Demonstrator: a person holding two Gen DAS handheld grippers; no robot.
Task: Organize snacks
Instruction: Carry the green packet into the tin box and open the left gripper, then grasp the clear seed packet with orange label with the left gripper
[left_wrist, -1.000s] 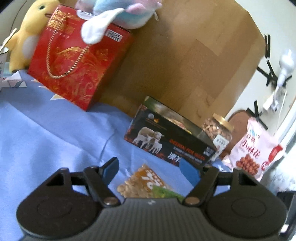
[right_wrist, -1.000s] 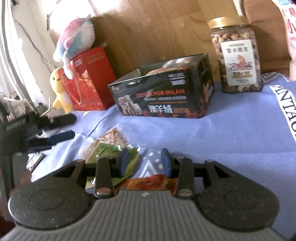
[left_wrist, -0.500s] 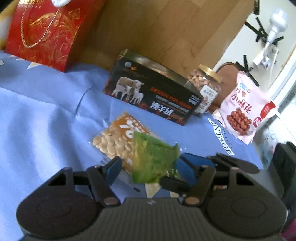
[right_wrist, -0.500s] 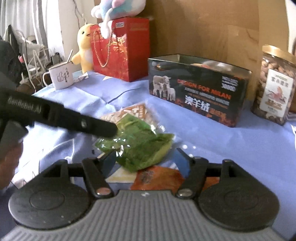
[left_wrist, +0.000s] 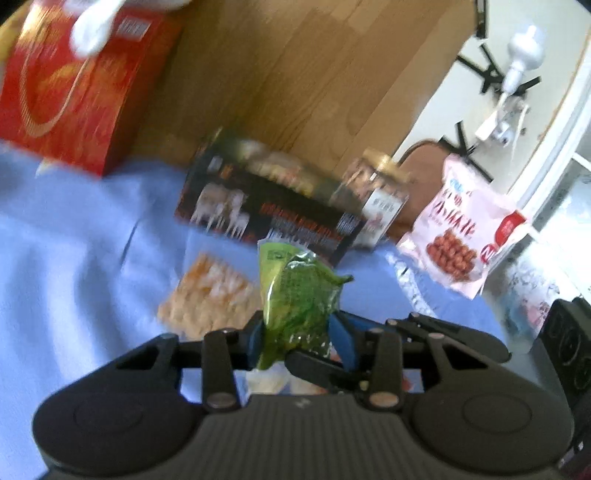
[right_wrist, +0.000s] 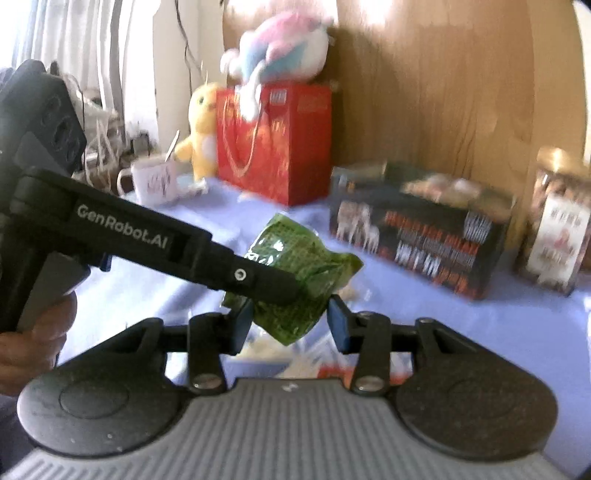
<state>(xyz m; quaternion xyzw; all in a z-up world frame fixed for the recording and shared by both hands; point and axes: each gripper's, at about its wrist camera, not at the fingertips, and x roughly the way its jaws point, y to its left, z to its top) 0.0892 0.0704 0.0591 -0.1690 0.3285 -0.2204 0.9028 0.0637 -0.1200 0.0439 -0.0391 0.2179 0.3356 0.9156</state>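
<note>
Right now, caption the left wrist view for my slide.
Left gripper pinching a green snack packet above the blue cloth, black tin behind.

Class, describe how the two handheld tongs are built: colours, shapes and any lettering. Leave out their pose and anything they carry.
Both tongs share one build. The left tongs and right tongs have blue pads on black linkage bars with silver pivot screws, two round black discs, and a grey ribbed body. Seen from the right wrist view, the left one's black side arm carries white lettering "GenRobot.AI".

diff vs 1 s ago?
The green snack packet came up off the blue cloth; the left gripper has just closed on it. The right gripper narrowed around it, one pad apart. Black tin, nut jar unmoved.
</note>
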